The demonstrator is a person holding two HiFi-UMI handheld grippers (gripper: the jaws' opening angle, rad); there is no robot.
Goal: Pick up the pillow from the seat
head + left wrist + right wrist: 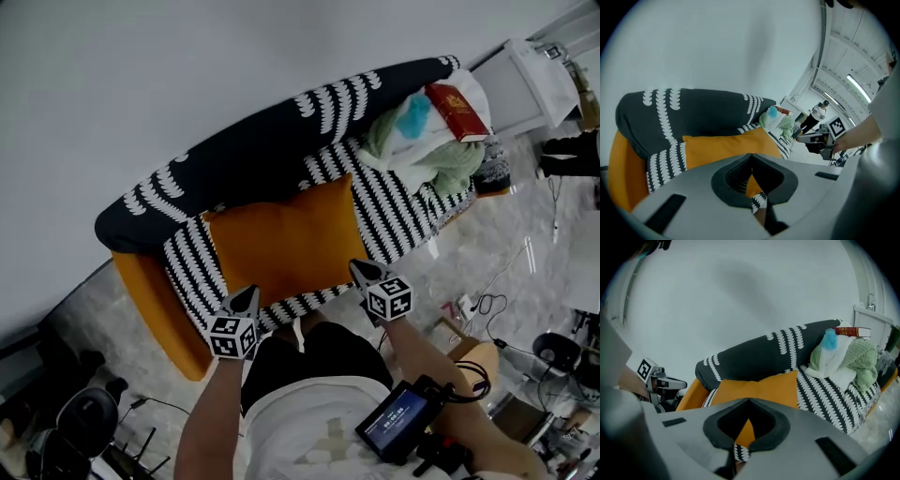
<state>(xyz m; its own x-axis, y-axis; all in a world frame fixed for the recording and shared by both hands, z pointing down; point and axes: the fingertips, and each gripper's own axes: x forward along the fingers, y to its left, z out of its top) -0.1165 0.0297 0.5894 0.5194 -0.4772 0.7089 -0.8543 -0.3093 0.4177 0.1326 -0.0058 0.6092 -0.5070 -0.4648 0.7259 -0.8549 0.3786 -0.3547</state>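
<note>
An orange pillow lies flat on the seat of a black-and-white patterned sofa, leaning against its dark backrest. It also shows as the pillow in the left gripper view and the pillow in the right gripper view. My left gripper hangs just over the pillow's near left corner, jaws shut and empty. My right gripper is over the near right corner, likewise shut with nothing held. Whether either tip touches the pillow is not clear.
A heap of green and white cloth with a red book fills the sofa's right end. An orange side panel closes the left end. Cables, a black stool and gear litter the floor. A screen device hangs at my waist.
</note>
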